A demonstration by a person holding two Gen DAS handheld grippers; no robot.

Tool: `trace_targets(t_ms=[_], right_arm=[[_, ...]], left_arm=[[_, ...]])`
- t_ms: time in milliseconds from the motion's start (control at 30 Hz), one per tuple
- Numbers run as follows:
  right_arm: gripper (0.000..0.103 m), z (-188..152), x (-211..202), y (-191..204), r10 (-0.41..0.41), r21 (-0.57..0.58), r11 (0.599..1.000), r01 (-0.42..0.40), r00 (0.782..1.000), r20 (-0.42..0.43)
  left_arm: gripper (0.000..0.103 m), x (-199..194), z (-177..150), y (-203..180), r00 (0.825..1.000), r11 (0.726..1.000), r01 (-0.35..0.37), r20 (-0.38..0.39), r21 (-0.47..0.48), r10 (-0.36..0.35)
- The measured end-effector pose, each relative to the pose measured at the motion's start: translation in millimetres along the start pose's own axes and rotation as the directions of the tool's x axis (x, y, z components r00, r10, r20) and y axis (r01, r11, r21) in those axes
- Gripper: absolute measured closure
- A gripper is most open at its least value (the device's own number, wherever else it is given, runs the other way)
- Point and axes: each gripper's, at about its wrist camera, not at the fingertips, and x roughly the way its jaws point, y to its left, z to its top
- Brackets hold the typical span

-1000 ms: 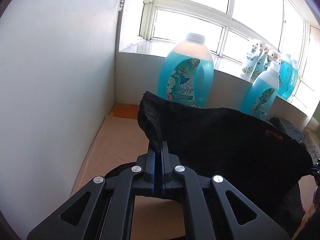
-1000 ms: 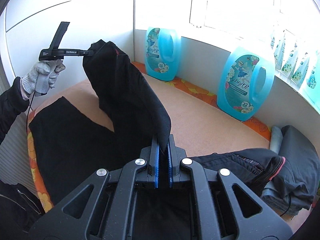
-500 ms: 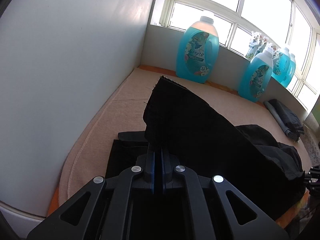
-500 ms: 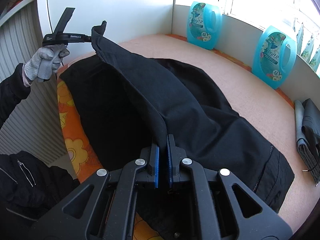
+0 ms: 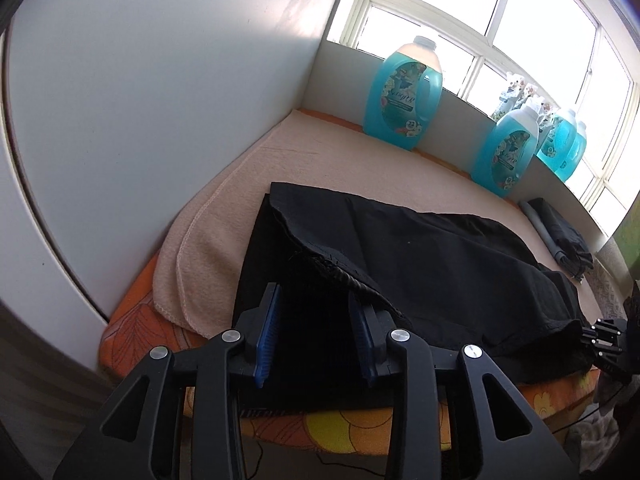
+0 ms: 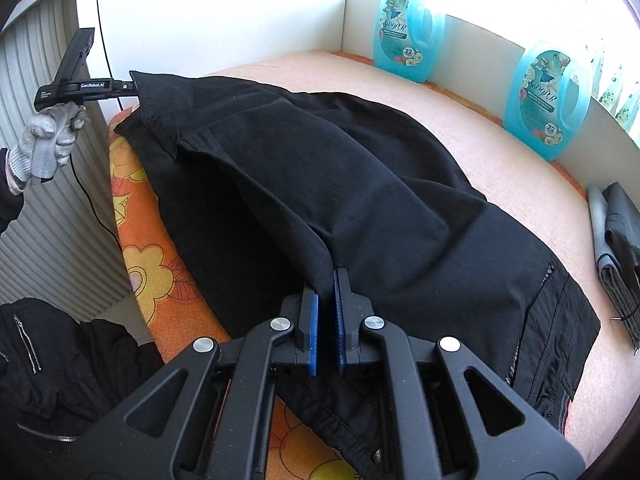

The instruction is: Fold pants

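Now the black pants (image 6: pixel 320 184) lie folded lengthwise on a peach towel (image 5: pixel 224 216) that covers an orange flowered pad (image 6: pixel 152 264), their length running from the near left corner toward the right side of the surface. The fabric is a matte, dense black with visible stitched seams; one leg rests on top of the other, and the upper layer bulges in soft ridges instead of lying flat. At the left end the hem (image 5: pixel 320 256) shows a frayed, slightly curled edge that stands up off the layer below. At the right end the waistband region shows double seams and a thin line of red trim near the lower right of the right wrist view.

The left gripper (image 5: pixel 316 328) has just been opening: its blue-padded jaws stand spread, with the hem edge draped between them and against the right-hand pad, no longer pinched. In the right wrist view a gloved hand (image 6: pixel 48 144) holds that gripper's handle at the pants' far corner. The right gripper (image 6: pixel 324 320) has its jaws pressed nearly together, pinching a fold of the upper pant layer, which rises in a taut ridge to the pads.

Two large blue detergent bottles (image 6: pixel 408 36) stand along the back wall, well apart from the pants, and a folded grey garment (image 6: pixel 616 256) lies at the right edge.
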Motion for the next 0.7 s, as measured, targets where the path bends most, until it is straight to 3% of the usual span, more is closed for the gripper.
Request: trace_targets(t_ms=[33,100,200,333,467,500,600,700], right_arm=[[0.095,1,0,-1,0.001,0.001,1.000,-0.001,1.000,0.001],[0.095,1,0,-1,0.002,0.003,1.000,-0.002,1.000,0.002],[0.095,1,0,-1,0.001,-0.009,1.000,-0.001,1.000,-0.002],[0.095,3,0,-1,0.002,-0.011,1.000,-0.002,1.000,-0.008],[0.095,4,-1,-1,-0.009,-0.007,1.000,0.009,1.000,-0.004],[0.095,4,0,0,-0.013,-0.007,1.000,0.013,1.000,-0.003],[0.095,4,0,1,-0.025,-0.008,1.000,0.025,1.000,-0.004],[0.095,5,-1,2,-0.044,-0.012,0.999,0.044,0.999,0.002]], left_arm=[[0.061,-2,-4,2,1.000,1.000,0.016,-0.002,-0.020,-0.016],[0.059,-6,-10,3,0.998,0.997,0.064,-0.005,-0.051,-0.064],[0.040,-11,-19,2,0.997,0.996,0.074,-0.005,-0.056,-0.074],[0.040,-2,-15,6,0.995,0.988,0.100,-0.014,-0.118,-0.103],[0.040,16,-9,14,0.997,0.983,0.058,-0.033,-0.177,-0.065],[0.044,19,-8,16,0.998,0.978,0.044,-0.038,-0.204,-0.053],[0.100,24,-6,17,0.999,0.977,0.006,-0.050,-0.211,-0.017],[0.101,20,-8,9,0.999,0.985,-0.013,-0.040,-0.173,0.006]])
